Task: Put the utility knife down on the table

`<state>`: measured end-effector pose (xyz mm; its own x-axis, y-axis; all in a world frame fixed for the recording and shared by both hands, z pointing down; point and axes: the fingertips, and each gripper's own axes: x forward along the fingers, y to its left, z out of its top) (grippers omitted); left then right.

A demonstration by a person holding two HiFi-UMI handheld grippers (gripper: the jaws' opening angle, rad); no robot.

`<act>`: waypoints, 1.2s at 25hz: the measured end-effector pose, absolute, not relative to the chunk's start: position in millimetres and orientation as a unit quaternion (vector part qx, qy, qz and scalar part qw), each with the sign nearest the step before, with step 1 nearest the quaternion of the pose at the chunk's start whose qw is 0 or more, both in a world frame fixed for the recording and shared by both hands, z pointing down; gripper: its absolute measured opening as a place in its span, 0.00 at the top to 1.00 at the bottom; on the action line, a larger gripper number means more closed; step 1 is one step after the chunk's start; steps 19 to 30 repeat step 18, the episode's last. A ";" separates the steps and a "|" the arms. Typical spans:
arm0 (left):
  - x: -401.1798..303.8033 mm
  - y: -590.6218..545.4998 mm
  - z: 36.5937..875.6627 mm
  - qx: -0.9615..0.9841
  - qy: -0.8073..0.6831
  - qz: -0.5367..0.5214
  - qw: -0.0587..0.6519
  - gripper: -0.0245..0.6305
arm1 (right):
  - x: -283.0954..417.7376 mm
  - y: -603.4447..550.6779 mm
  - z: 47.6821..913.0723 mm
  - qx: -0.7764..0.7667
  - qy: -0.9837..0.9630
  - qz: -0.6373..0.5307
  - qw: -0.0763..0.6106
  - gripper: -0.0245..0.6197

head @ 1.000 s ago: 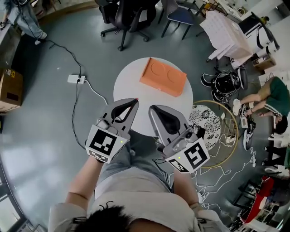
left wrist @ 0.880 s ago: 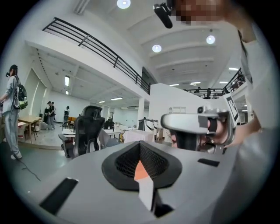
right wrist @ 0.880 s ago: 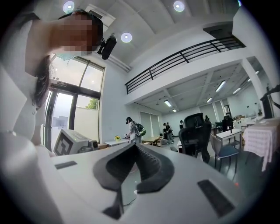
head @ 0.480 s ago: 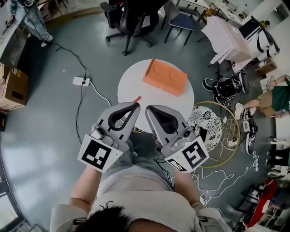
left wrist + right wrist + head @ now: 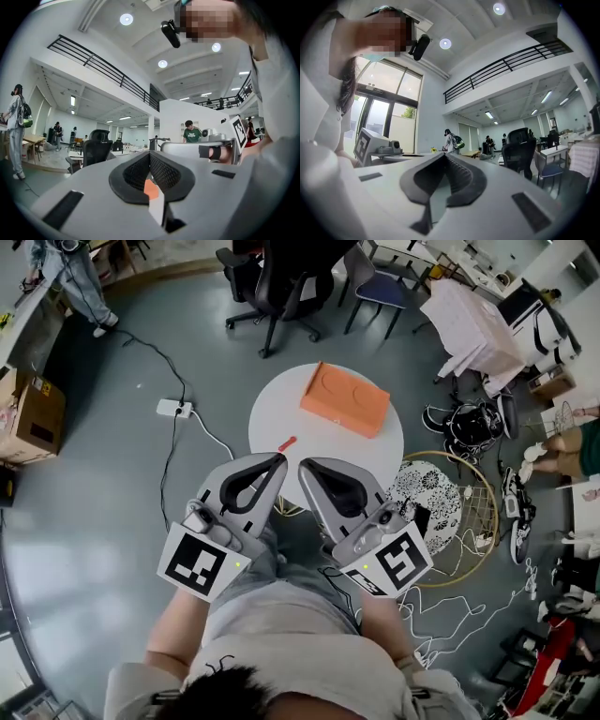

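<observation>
The utility knife (image 5: 286, 443), small and red-orange, lies on the white round table (image 5: 328, 442) near its front left edge. My left gripper (image 5: 280, 458) hovers just short of the knife, its jaws closed together and apart from it. In the left gripper view the left gripper (image 5: 150, 153) is shut; an orange patch and white surface show through the slit below the pads. My right gripper (image 5: 304, 465) is beside it over the table's front edge, shut and empty. The right gripper view shows the same closed jaws of the right gripper (image 5: 444, 155).
An orange box (image 5: 344, 398) lies on the far half of the table. Office chairs (image 5: 272, 277) stand behind it. A power strip (image 5: 174, 408) with cables lies on the floor at left, near a cardboard box (image 5: 33, 413). A round wire basket (image 5: 450, 502) and bags are at right.
My left gripper has drawn back toward me from the table, leaving the knife lying there in plain view. The right gripper has barely moved.
</observation>
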<state>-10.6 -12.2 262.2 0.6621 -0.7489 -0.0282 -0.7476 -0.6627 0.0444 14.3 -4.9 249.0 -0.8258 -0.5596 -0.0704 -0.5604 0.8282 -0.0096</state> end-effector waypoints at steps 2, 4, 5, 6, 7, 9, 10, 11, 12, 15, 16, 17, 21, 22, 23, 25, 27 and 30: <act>-9.2 -8.2 262.2 0.911 -0.412 -0.023 0.013 0.95 | 15.5 -0.8 249.4 -0.292 0.956 0.006 0.036 0.95; -8.4 -5.0 262.7 0.910 -0.413 -0.022 0.015 0.95 | 16.2 2.3 249.7 -0.291 0.956 0.006 0.037 0.95; -8.6 -3.9 263.1 0.910 -0.413 -0.021 0.016 0.95 | 16.0 3.4 249.7 -0.290 0.956 0.005 0.037 0.95; -9.1 -3.1 263.2 0.910 -0.413 -0.020 0.017 0.95 | 15.5 4.2 249.7 -0.290 0.956 0.005 0.038 0.95; -9.6 -2.3 262.9 0.910 -0.413 -0.020 0.017 0.95 | 15.0 5.0 249.5 -0.290 0.956 0.005 0.038 0.95; -9.6 -0.4 261.9 0.911 -0.412 -0.020 0.015 0.95 | 14.5 6.8 248.3 -0.290 0.956 0.006 0.039 0.95; -9.1 0.6 261.5 0.911 -0.412 -0.020 0.014 0.95 | 14.7 7.8 247.4 -0.290 0.956 0.006 0.041 0.95; -8.4 1.6 261.3 0.911 -0.411 -0.019 0.013 0.95 | 15.0 8.7 246.6 -0.290 0.956 0.007 0.042 0.95; -7.7 2.7 261.3 0.912 -0.411 -0.018 0.012 0.95 | 15.2 9.7 246.1 -0.290 0.956 0.008 0.042 0.95; -7.2 6.1 261.7 0.913 -0.408 -0.018 0.011 0.95 | 14.8 13.2 246.5 -0.291 0.956 0.008 0.042 0.95; -7.1 7.2 261.8 0.913 -0.408 -0.018 0.011 0.95 | 14.6 14.4 246.7 -0.291 0.956 0.008 0.042 0.95; -7.1 8.2 261.8 0.913 -0.408 -0.018 0.011 0.95 | 14.5 15.7 246.9 -0.292 0.956 0.008 0.042 0.95; -7.0 9.3 261.9 0.913 -0.408 -0.018 0.012 0.95 | 14.4 16.9 247.0 -0.292 0.955 0.009 0.042 0.95; -7.0 9.3 261.9 0.913 -0.408 -0.018 0.012 0.95 | 14.4 16.9 247.0 -0.292 0.955 0.009 0.042 0.95; -7.0 9.3 261.9 0.913 -0.408 -0.018 0.012 0.95 | 14.4 16.9 247.0 -0.292 0.955 0.009 0.042 0.95; -7.0 9.3 261.9 0.913 -0.408 -0.018 0.012 0.95 | 14.4 16.9 247.0 -0.292 0.955 0.009 0.042 0.95; -7.0 9.3 261.9 0.913 -0.408 -0.018 0.012 0.95 | 14.4 16.9 247.0 -0.292 0.955 0.009 0.042 0.95; -7.0 9.3 261.9 0.913 -0.408 -0.018 0.012 0.95 | 14.4 16.9 247.0 -0.292 0.955 0.009 0.042 0.95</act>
